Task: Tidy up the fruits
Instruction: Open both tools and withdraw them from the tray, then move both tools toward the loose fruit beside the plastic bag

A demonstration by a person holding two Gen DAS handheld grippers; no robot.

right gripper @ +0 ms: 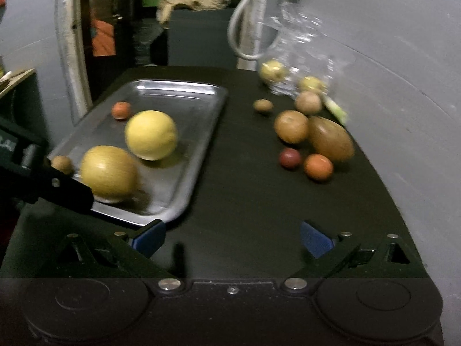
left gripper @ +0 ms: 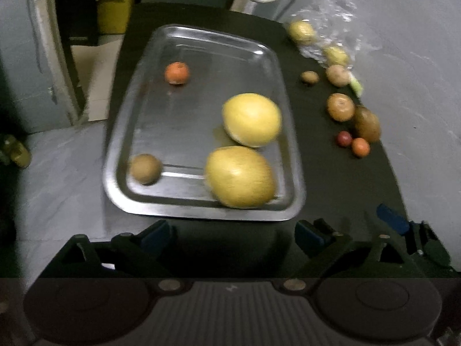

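Left wrist: black table (left gripper: 331, 178), grey walls (left gripper: 417, 57).

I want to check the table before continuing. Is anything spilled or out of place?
Nothing is spilled. The steel tray holds only four fruits, while many lie loose on the black table, and two yellow ones sit in a crumpled clear bag.

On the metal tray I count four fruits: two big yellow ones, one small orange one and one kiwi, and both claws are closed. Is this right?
Not entirely. The metal tray holds those four fruits, but the left wrist view shows the left claw open and empty, and the right wrist view shows the right claw open too.
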